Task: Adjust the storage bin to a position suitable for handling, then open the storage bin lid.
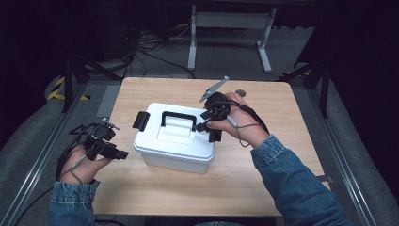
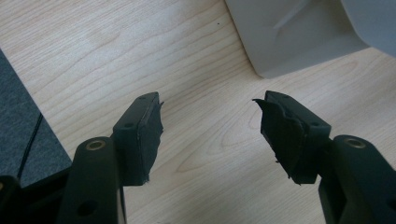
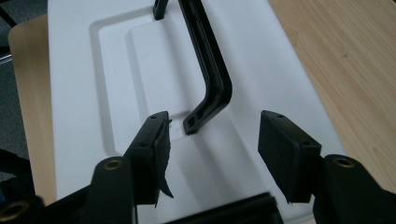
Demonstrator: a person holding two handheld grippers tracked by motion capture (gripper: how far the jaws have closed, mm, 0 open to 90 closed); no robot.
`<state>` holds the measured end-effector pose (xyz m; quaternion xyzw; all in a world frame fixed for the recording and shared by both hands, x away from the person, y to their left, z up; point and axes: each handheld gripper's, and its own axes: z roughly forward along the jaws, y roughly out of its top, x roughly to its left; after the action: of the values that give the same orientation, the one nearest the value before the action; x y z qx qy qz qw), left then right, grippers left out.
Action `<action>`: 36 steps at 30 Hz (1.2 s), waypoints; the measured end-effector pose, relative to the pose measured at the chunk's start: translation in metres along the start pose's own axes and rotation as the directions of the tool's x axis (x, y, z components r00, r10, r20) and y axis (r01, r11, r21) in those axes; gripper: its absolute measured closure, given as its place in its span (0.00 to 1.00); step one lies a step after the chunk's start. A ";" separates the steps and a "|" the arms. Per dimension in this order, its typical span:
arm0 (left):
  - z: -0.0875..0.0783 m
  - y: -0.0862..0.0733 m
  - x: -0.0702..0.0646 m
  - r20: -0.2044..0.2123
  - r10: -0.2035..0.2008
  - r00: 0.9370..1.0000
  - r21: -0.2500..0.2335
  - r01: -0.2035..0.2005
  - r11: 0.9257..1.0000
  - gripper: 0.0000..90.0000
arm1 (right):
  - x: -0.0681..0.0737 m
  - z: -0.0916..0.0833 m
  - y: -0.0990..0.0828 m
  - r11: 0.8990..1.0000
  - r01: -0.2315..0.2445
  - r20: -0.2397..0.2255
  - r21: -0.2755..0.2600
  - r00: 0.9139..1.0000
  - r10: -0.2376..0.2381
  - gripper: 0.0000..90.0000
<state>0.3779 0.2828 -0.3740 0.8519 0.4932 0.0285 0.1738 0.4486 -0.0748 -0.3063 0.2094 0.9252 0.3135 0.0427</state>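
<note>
A white plastic box with a lid stands at the middle of the wooden table. Its black handle stands up from the lid, and a black latch sticks out at the left end. My right gripper hovers open over the lid's right end. In the right gripper view the right gripper has the handle's near foot between the jaws, untouched, above the lid. My left gripper is open at the table's left edge. The left gripper is over bare wood, with a box corner ahead.
A small round object lies near the table's far edge. Grey carpet surrounds the table, with a white metal frame and cables behind it. A dark metal rail runs along the floor at the left. A second black latch shows at the lid's near end.
</note>
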 end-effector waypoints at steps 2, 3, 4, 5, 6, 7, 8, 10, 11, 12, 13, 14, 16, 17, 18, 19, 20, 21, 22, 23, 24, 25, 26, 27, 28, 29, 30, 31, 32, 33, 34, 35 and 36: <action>0.001 0.000 0.000 0.001 0.005 1.000 0.002 -0.005 1.000 0.43 | 0.000 0.004 0.004 1.000 0.002 -0.004 -0.001 1.000 -0.002 0.50; 0.001 0.001 0.000 0.002 0.010 1.000 0.003 -0.010 1.000 0.43 | 0.000 0.007 0.008 1.000 0.005 -0.011 -0.003 1.000 -0.005 0.51; 0.000 0.001 0.000 0.002 0.009 1.000 0.003 -0.009 1.000 0.43 | 0.000 0.009 0.010 1.000 0.005 -0.010 -0.004 1.000 -0.005 0.51; 0.000 0.001 0.000 0.001 0.008 1.000 -0.001 -0.008 1.000 0.43 | 0.000 0.010 0.011 1.000 0.006 -0.012 -0.003 1.000 -0.006 0.51; 0.000 0.001 0.000 0.002 0.009 1.000 -0.003 -0.009 1.000 0.43 | 0.000 0.012 0.012 1.000 0.006 -0.008 0.000 1.000 -0.006 0.52; 0.000 0.001 0.000 0.006 0.013 1.000 -0.004 -0.013 1.000 0.43 | 0.000 0.014 0.013 1.000 0.007 -0.009 0.001 1.000 -0.007 0.52; 0.000 0.001 0.001 0.007 0.014 1.000 -0.004 -0.014 1.000 0.43 | 0.000 0.015 0.014 1.000 0.010 -0.009 0.004 1.000 -0.010 0.53; 0.000 0.001 0.001 0.005 0.010 1.000 0.000 -0.010 1.000 0.43 | 0.001 0.017 0.016 1.000 0.018 -0.010 0.006 1.000 -0.018 0.54; 0.001 0.001 0.001 0.002 0.009 1.000 0.001 -0.009 1.000 0.43 | 0.001 0.018 0.016 1.000 0.018 -0.012 0.005 1.000 -0.018 0.54; 0.001 0.001 0.001 0.002 0.009 1.000 0.001 -0.009 1.000 0.43 | 0.001 0.018 0.016 1.000 0.018 -0.012 0.005 1.000 -0.018 0.54; 0.001 0.000 0.001 0.002 0.009 1.000 -0.001 -0.009 1.000 0.43 | 0.002 0.019 0.017 1.000 0.024 -0.015 0.007 1.000 -0.024 0.55; 0.001 0.000 0.001 0.003 0.011 1.000 0.000 -0.011 1.000 0.43 | 0.004 0.021 0.018 1.000 0.029 -0.014 0.011 0.999 -0.028 0.56; 0.000 0.000 0.000 0.002 0.007 1.000 -0.008 -0.007 1.000 0.43 | 0.005 0.023 0.019 0.999 0.037 -0.015 0.014 0.999 -0.037 0.59; -0.001 0.000 -0.001 0.001 0.013 1.000 -0.007 -0.013 1.000 0.43 | 0.007 0.024 0.020 0.999 0.045 -0.019 0.016 0.999 -0.044 0.61; -0.001 0.000 -0.001 0.001 0.013 1.000 -0.007 -0.013 1.000 0.43 | 0.007 0.024 0.020 0.999 0.045 -0.019 0.016 0.999 -0.044 0.61; -0.001 0.000 -0.001 0.005 0.014 1.000 -0.007 -0.014 1.000 0.43 | 0.008 0.025 0.021 0.998 0.055 -0.018 0.024 0.998 -0.054 0.66; -0.001 0.000 -0.002 0.002 0.018 1.000 -0.006 -0.018 1.000 0.43 | 0.008 0.025 0.021 0.998 0.055 -0.018 0.024 0.998 -0.054 0.66; 0.000 0.000 -0.002 0.005 0.015 1.000 -0.005 -0.015 1.000 0.43 | 0.009 0.027 0.022 0.997 0.071 -0.009 0.033 0.997 -0.071 0.72; 0.000 0.000 -0.002 0.005 0.015 1.000 -0.005 -0.015 1.000 0.43 | 0.009 0.027 0.022 0.997 0.071 -0.009 0.033 0.997 -0.071 0.72; 0.000 -0.001 -0.002 0.005 0.018 1.000 -0.002 -0.018 1.000 0.43 | 0.010 0.027 0.022 0.996 0.079 -0.009 0.035 0.997 -0.079 0.74; -0.001 -0.002 -0.001 -0.001 0.019 1.000 -0.001 -0.019 1.000 0.43 | 0.010 0.028 0.022 0.996 0.082 -0.022 0.037 0.996 -0.081 0.76; -0.001 -0.002 -0.001 0.003 0.015 1.000 -0.003 -0.015 1.000 0.43 | 0.011 0.029 0.022 0.996 0.081 -0.034 0.034 0.996 -0.080 0.77; -0.001 -0.003 0.000 0.000 0.008 1.000 -0.005 -0.008 1.000 0.43 | 0.012 0.029 0.023 0.996 0.087 -0.043 0.031 0.995 -0.085 0.79; -0.002 -0.004 -0.001 0.005 -0.001 1.000 -0.010 0.001 1.000 0.43 | 0.014 0.030 0.024 0.994 0.105 -0.048 0.035 0.993 -0.104 0.84; -0.002 -0.004 0.000 0.002 0.006 1.000 -0.012 -0.006 1.000 0.43 | 0.015 0.030 0.024 0.993 0.115 -0.053 0.040 0.992 -0.112 0.87; -0.002 -0.004 0.000 0.005 0.005 1.000 -0.010 -0.005 1.000 0.43 | 0.015 0.030 0.025 0.992 0.117 -0.056 0.044 0.992 -0.115 0.89; -0.002 -0.004 0.000 0.005 0.005 1.000 -0.010 -0.005 1.000 0.43 | 0.015 0.030 0.025 0.991 0.126 -0.059 0.045 0.991 -0.124 0.91; -0.002 -0.005 0.000 0.004 0.007 1.000 -0.009 -0.006 1.000 0.43 | 0.015 0.030 0.025 0.991 0.126 -0.059 0.045 0.991 -0.124 0.91; -0.002 -0.005 0.000 0.003 0.008 1.000 -0.007 -0.008 1.000 0.44 | 0.016 0.030 0.026 0.988 0.147 -0.051 0.047 0.988 -0.144 0.92; -0.002 -0.005 -0.001 -0.002 0.012 1.000 -0.011 -0.012 1.000 0.44 | 0.016 0.030 0.026 0.986 0.160 -0.055 0.048 0.986 -0.158 0.92; -0.002 -0.005 -0.001 -0.002 0.012 1.000 -0.011 -0.012 1.000 0.44 | 0.016 0.030 0.026 0.986 0.160 -0.055 0.048 0.986 -0.158 0.92; -0.003 -0.005 -0.001 -0.001 0.019 1.000 -0.022 -0.019 1.000 0.44 | 0.016 0.030 0.026 0.985 0.166 -0.057 0.047 0.985 -0.164 0.92; -0.003 -0.005 -0.001 0.001 0.023 1.000 -0.026 -0.023 0.999 0.44 | 0.015 0.029 0.026 0.983 0.179 -0.061 0.048 0.982 -0.176 0.93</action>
<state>0.3728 0.2847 -0.3722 0.8551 0.4829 0.0365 0.1849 0.4505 -0.0338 -0.3129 0.1181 0.9491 0.2893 0.0390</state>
